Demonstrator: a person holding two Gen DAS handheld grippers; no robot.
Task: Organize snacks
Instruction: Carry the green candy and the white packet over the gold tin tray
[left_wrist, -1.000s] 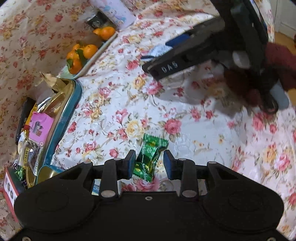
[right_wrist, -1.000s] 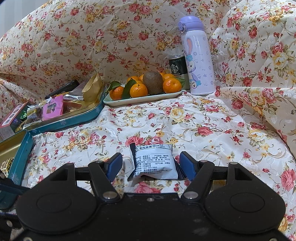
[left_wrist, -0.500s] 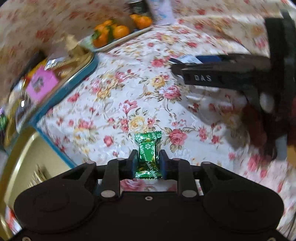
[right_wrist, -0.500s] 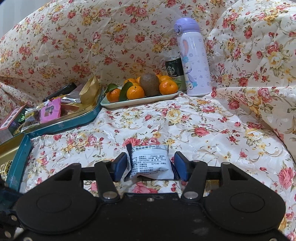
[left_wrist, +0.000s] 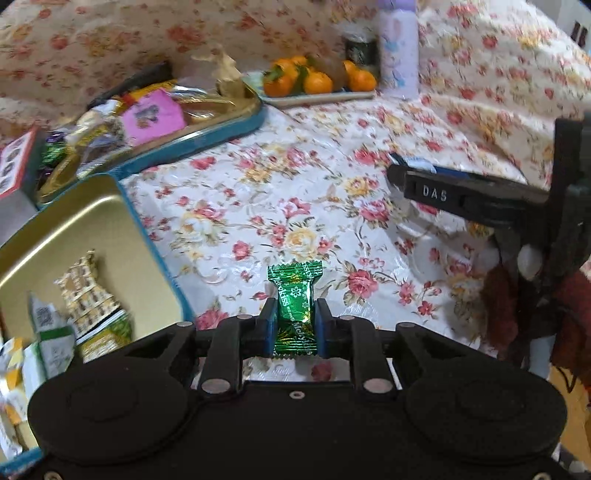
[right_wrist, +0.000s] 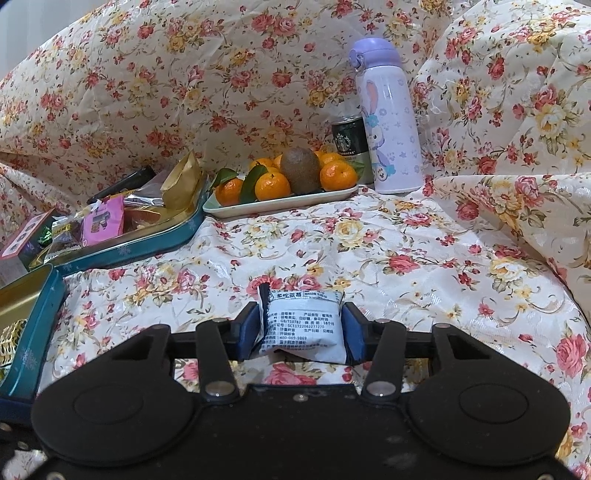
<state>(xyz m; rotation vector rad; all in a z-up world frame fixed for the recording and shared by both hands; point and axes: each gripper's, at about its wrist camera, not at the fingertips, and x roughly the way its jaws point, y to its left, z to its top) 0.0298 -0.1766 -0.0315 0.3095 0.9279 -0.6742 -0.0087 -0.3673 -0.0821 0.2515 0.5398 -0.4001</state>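
A green foil candy (left_wrist: 294, 295) stands on end between my left gripper's (left_wrist: 294, 328) blue pads, which press its sides while the jaws are closing. To its left is an open teal tin (left_wrist: 147, 236) with several wrapped snacks inside. In the right wrist view, a white printed snack packet (right_wrist: 303, 317) sits between my right gripper's (right_wrist: 301, 325) pads. Those jaws are closing too and touch both edges of the packet, crumpling its left edge. In the left wrist view, my right gripper (left_wrist: 436, 192) shows as a black finger at the right.
A teal tin lid (right_wrist: 147, 243) heaped with snacks lies at the back left. Behind it are a plate of tangerines with a kiwi (right_wrist: 280, 201), a dark can (right_wrist: 345, 136) and a lilac bottle (right_wrist: 391, 122). Floral cloth covers the surface and rises in folds behind and at the right.
My left gripper rolled upright and closed onto the green candy, lifting it a little; the open tin came into its view. The right gripper's jaws narrowed onto the white packet without moving.
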